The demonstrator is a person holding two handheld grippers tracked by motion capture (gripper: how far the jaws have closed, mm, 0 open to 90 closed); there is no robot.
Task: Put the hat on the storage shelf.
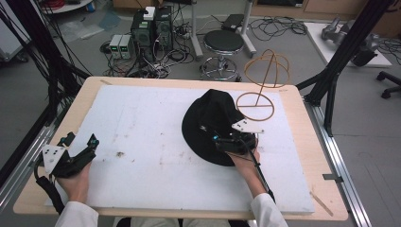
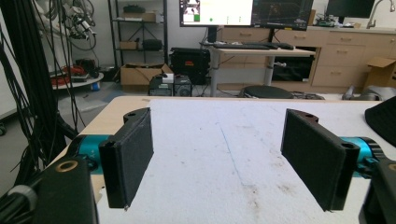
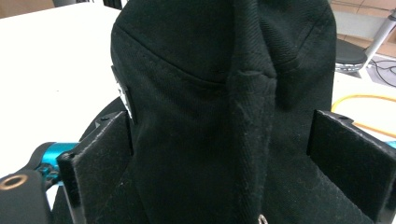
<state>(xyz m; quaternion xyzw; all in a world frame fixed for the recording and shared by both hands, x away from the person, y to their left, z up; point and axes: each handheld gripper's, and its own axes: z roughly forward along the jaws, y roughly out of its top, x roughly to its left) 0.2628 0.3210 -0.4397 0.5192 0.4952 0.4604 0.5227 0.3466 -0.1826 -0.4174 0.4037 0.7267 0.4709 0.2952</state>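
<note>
Lower left of the high view: left gripper (image 1: 90, 144) idle, jaws spread wide, nothing between. Centre-right: right gripper (image 1: 222, 142) straddles the black hat (image 1: 210, 116) crown, jaws not yet pinching. Upper right: wire stand (image 1: 265, 75). Risk: a shallow bite lets fabric slip.

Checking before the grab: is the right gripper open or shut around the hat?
Open. The right gripper has its jaws apart on either side of the hat crown, not pressing it; the fabric rises between them.

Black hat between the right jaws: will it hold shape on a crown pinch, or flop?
Probably flops: the black hat is soft fabric, its crown already creased into a vertical fold. The wide brim likely droops when lifted. Cloth against the right gripper pads should slip little.
</note>
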